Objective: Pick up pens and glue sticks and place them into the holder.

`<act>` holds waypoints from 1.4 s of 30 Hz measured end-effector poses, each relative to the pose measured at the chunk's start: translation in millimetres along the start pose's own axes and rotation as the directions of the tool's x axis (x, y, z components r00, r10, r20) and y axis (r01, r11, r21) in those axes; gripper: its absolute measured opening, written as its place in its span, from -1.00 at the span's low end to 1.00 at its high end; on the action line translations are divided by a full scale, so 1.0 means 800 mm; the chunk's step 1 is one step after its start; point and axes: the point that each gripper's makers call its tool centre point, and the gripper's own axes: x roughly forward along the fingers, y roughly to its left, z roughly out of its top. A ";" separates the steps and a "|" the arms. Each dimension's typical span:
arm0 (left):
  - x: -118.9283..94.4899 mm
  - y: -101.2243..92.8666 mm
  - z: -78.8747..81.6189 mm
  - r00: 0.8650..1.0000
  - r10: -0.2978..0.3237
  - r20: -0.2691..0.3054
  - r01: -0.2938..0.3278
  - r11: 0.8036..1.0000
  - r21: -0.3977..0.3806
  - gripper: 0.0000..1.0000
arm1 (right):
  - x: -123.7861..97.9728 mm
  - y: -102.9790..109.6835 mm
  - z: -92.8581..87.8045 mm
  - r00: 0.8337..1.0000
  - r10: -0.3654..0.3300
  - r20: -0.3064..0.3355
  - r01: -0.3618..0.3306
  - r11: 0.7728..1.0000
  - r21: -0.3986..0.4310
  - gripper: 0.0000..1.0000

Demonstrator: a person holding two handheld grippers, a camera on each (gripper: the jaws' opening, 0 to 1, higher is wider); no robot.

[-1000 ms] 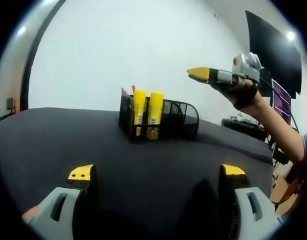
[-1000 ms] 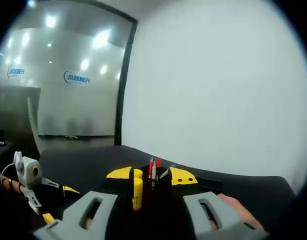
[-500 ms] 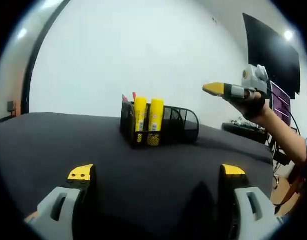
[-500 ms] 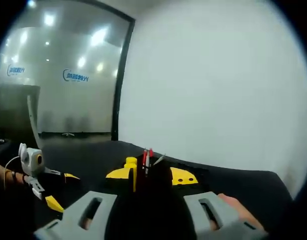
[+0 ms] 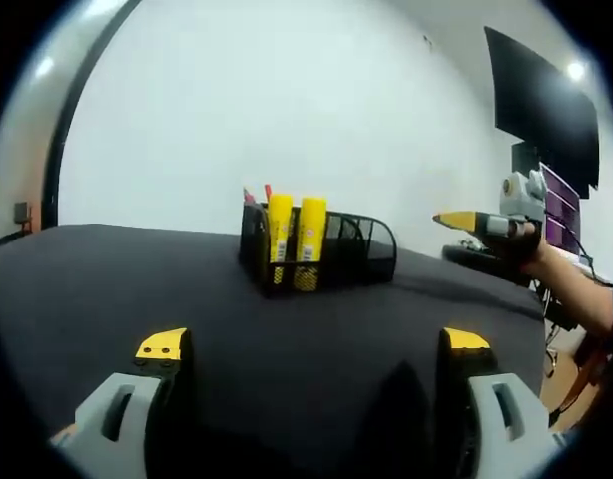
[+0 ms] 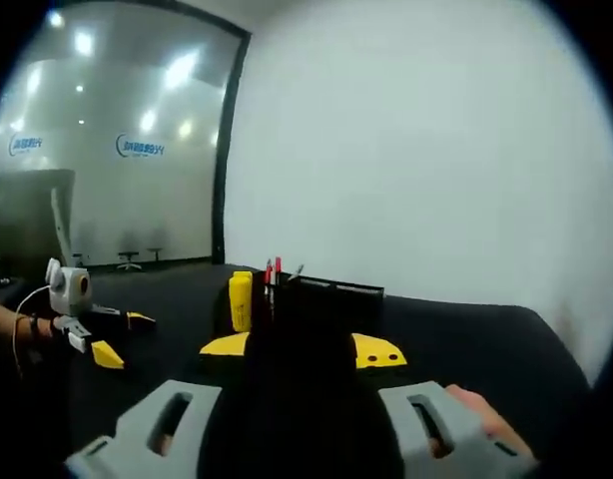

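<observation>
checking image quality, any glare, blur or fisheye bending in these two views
Left gripper view: sharp; black mesh holder and two yellow glue sticks crisp; table edge bows with fisheye. Right gripper view: softer; ceiling lights glare on the glass wall; holder a dark, blurry silhouette.

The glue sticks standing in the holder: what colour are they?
Yellow. The two glue sticks stand upright in the black mesh holder, clearest in the left gripper view.

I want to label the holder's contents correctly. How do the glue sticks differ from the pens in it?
The glue sticks are thick and yellow; the pens are thin, with red tips. The glue sticks stand at the near side of the holder in the left gripper view, with most of their length visible, while the pens sit behind them with only tips showing. Both stand upright at the same end of the holder.
</observation>
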 end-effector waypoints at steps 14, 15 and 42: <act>-0.002 -0.002 0.000 1.000 0.005 -0.002 -0.005 1.000 0.006 0.92 | -0.027 0.004 -0.044 0.999 0.039 -0.033 -0.038 0.999 0.024 0.34; -0.002 -0.003 -0.001 1.000 0.005 -0.003 -0.005 1.000 0.006 0.92 | -0.029 0.004 -0.048 0.998 0.042 -0.036 -0.041 0.999 0.029 0.40; -0.006 -0.015 -0.005 1.000 -0.017 -0.014 0.017 1.000 0.017 0.92 | -0.070 -0.033 -0.079 0.999 -0.021 -0.049 0.022 0.999 0.033 0.85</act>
